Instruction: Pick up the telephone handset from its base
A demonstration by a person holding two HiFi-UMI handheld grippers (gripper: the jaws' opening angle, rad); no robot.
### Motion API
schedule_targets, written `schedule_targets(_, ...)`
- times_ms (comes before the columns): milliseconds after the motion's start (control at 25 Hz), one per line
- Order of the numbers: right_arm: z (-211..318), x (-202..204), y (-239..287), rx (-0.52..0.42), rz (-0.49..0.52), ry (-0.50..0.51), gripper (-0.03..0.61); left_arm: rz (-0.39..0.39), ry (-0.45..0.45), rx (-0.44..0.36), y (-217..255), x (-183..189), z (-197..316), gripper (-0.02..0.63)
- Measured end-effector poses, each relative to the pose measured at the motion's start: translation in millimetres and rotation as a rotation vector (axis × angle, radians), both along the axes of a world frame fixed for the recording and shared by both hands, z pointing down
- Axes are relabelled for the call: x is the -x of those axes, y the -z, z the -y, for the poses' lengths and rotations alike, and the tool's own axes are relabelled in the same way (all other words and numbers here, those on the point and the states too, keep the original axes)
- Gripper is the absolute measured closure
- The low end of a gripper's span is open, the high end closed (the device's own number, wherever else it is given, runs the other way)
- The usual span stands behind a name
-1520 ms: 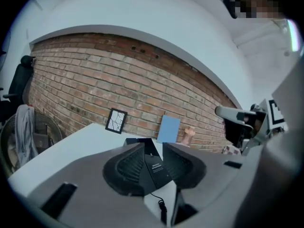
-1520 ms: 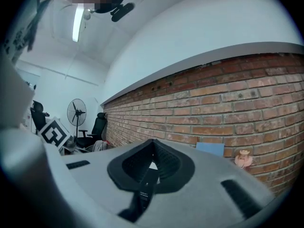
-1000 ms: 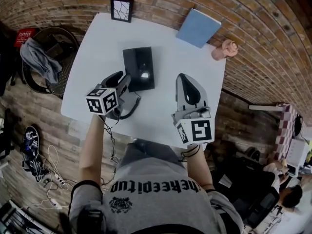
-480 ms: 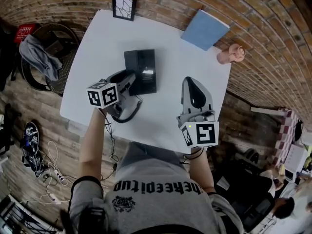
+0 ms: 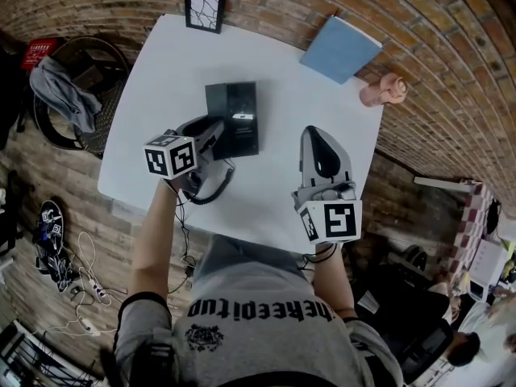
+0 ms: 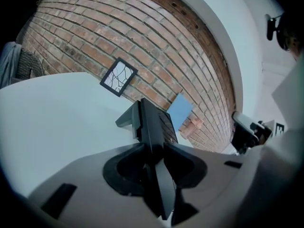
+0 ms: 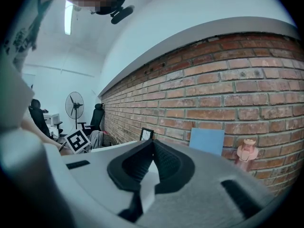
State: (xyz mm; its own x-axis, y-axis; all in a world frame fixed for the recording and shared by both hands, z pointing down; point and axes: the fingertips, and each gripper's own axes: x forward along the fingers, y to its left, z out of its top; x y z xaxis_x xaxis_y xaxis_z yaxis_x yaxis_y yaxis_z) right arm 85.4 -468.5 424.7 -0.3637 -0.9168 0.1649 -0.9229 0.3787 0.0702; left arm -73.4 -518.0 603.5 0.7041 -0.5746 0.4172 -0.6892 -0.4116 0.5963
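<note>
The black telephone base [image 5: 234, 107] lies mid-table on the white table [image 5: 161, 71]. My left gripper [image 5: 216, 131] reaches over its left side, where the black handset [image 5: 189, 127] shows beneath the fingers. Its coiled cord [image 5: 211, 190] loops toward the near edge. In the left gripper view the handset [image 6: 150, 120] stands edge-on between the jaws of the left gripper [image 6: 153, 146], which are closing with both pads against it. The base's keypad [image 6: 167, 125] shows just behind. My right gripper [image 5: 316, 135] hovers right of the base, shut and empty; the right gripper [image 7: 152, 141] points toward the brick wall.
A small picture frame [image 5: 203, 10] leans on the brick wall at the table's far edge. A blue book [image 5: 339, 48] and a pink figurine [image 5: 382, 89] sit at the far right. A chair with grey cloth [image 5: 64, 95] stands to the left of the table.
Both grippers have sunk a little. The left one has edged right, over the base's left side. In the last half second nothing has visibly moved.
</note>
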Motion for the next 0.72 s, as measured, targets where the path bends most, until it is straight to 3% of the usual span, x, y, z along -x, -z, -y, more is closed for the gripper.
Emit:
schedule_targets(240, -3, 2, 4, -0.011, -0.005, 0.002, 0.575, -0.056, 0.026, 0.063, 6, 7, -1, 0.522)
schedule_targets(440, -4, 3, 8, -0.020, -0.007, 0.005, 0.575, -0.165, 0.019, 0.118, 13, 6, -6, 0.531)
schedule_targets(720, -5, 8, 12, -0.033, -0.005, 0.013, 0.575, -0.103, -0.016, 0.064, 28, 10, -17, 0.545)
